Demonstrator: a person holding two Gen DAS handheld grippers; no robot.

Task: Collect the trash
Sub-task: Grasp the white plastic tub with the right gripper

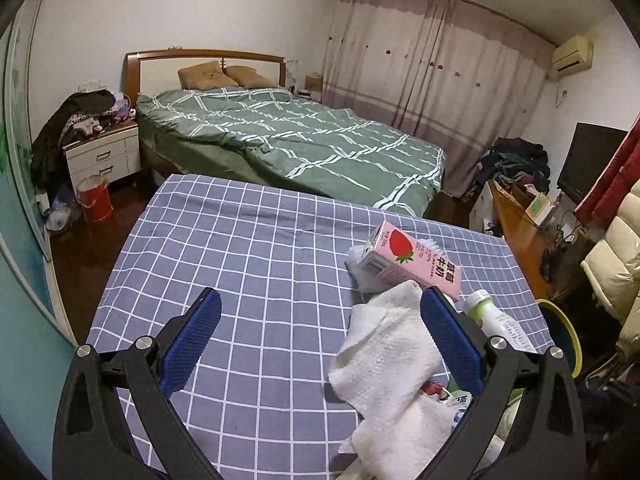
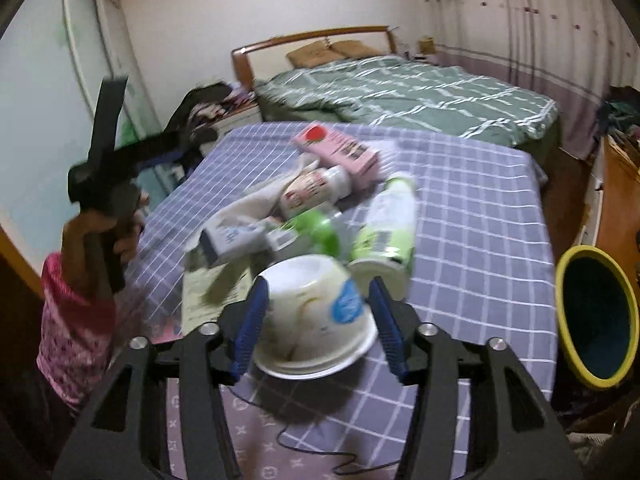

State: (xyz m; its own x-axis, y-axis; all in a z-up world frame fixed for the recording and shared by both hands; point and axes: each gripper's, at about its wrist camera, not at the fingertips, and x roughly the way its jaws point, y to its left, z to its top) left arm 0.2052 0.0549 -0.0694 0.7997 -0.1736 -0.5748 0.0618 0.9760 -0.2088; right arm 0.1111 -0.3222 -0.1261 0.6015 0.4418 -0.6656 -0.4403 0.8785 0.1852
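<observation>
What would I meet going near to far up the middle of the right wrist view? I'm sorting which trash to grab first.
White bowl between the open right gripper pads → green and white bottle → pink strawberry milk carton → green quilted bed.

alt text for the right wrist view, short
The right gripper straddles an overturned white paper bowl on a blue checked tablecloth; whether the pads press it is unclear in the blur. Behind it lie bottles, a pink strawberry milk carton and tissue. A yellow-rimmed bin stands to the right; a person's hand holds the left gripper at left.
</observation>
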